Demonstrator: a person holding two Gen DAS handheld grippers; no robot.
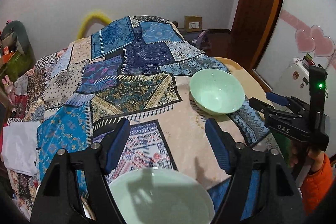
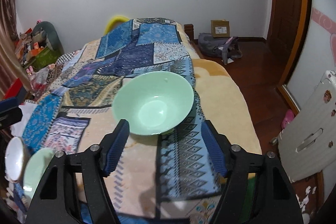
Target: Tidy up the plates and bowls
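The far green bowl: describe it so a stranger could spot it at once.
Find the bed under the patchwork cloth. Near its right edge, where a beige blanket shows, the green bowl sits upright and empty. Unlike the other green bowl, below the left gripper, this one sits alone.

From my seat the green bowl (image 2: 153,104) looks like glazed ceramic, smooth and glossy, with small bright glints on its inner wall. The green plate (image 1: 159,196) near my left gripper (image 1: 168,144) has the same glaze, though a shadow dulls its sheen. Both grippers are matt black plastic with bright metal screw heads, and my right gripper (image 2: 164,147) carries blue finger pads (image 2: 117,146) with a rough, gridded texture. The patchwork cloth (image 1: 126,68) is printed fabric, soft and matt, lying over a fuzzy beige blanket (image 2: 229,98). The floor (image 2: 258,85) and door frame (image 2: 287,14) are dark polished wood. The box (image 2: 219,28) is plain matt cardboard.
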